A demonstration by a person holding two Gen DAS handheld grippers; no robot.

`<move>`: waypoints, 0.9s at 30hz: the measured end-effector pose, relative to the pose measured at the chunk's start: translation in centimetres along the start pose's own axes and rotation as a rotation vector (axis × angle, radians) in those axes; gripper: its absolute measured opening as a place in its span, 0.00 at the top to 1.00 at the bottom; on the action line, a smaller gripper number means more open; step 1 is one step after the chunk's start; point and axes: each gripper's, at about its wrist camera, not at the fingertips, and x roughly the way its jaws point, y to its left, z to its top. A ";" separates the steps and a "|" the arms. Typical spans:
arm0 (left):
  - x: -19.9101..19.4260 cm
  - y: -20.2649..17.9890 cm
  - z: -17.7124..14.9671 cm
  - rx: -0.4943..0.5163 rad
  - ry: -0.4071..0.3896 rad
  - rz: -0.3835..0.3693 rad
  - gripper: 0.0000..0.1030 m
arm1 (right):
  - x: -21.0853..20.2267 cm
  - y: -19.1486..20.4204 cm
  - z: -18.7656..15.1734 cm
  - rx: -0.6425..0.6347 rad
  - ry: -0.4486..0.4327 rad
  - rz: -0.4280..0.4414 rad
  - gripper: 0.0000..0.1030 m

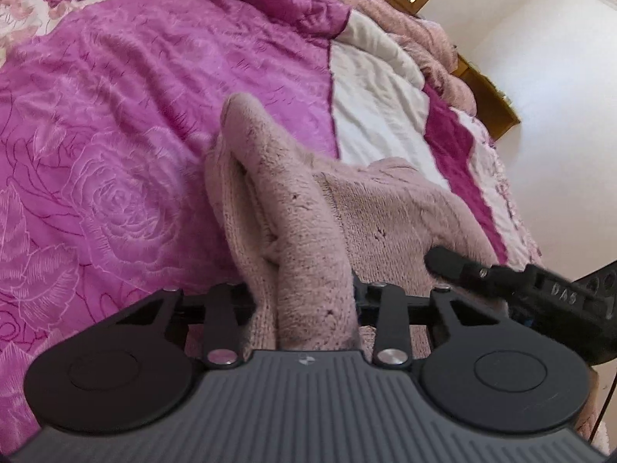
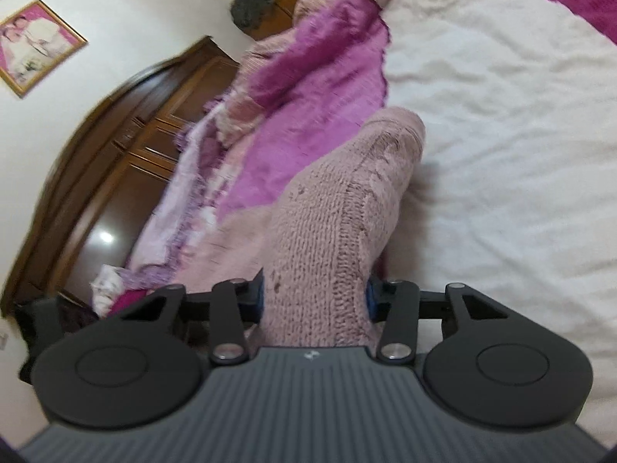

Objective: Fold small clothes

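Bedroom with white walls: a bed spread with a magenta rose-embossed quilt (image 1: 115, 123) and a rumpled white sheet (image 2: 501, 135), with a dark wooden wardrobe (image 2: 127, 146) along the wall beyond. On the bed lies a dusty-pink chunky knitted garment (image 1: 393, 212), partly lifted off the covers. The left hand-held gripper (image 1: 304, 301) is clamped on a thick bunched fold of it, which rises between the jaws. The right hand-held gripper (image 2: 314, 297) likewise pinches a ribbed, seamed fold of the same knit; its black finger also shows at the right of the left wrist view, resting on the garment.

The knit looks soft, floppy and fairly bulky, light for its size and not slippery or fragile. It will likely sag and stretch between the holds. Corners or seamed edges, taken through all layers, seem the best places to grip.
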 end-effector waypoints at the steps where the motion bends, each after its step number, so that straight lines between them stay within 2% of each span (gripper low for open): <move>1: -0.3 -0.5 0.0 -0.004 -0.006 -0.015 0.62 | -0.5 0.4 0.3 -0.005 -0.007 0.007 0.55; 5: -1.1 -2.6 -0.3 -0.014 -0.007 -0.075 0.62 | -3.6 1.2 1.3 -0.032 -0.034 -0.003 0.55; 10: -1.3 -6.8 -2.0 0.015 0.008 -0.141 0.62 | -8.8 0.1 1.5 -0.019 -0.064 -0.031 0.55; 15: -0.5 -10.1 -4.6 0.027 0.082 -0.197 0.62 | -13.4 -3.0 -0.1 0.036 -0.086 -0.087 0.55; 18: 0.4 -11.1 -6.6 0.059 0.141 -0.188 0.62 | -14.3 -5.7 -1.8 0.116 -0.067 -0.143 0.55; 21: 1.6 -11.3 -8.4 0.108 0.172 -0.132 0.62 | -13.7 -8.3 -3.8 0.186 -0.034 -0.203 0.55; 25: 2.5 -10.5 -9.5 0.115 0.201 -0.086 0.60 | -12.9 -9.6 -5.5 0.175 -0.028 -0.233 0.53; 27: 2.3 -10.5 -9.6 0.121 0.198 -0.078 0.57 | -12.8 -9.3 -5.4 0.163 -0.024 -0.236 0.49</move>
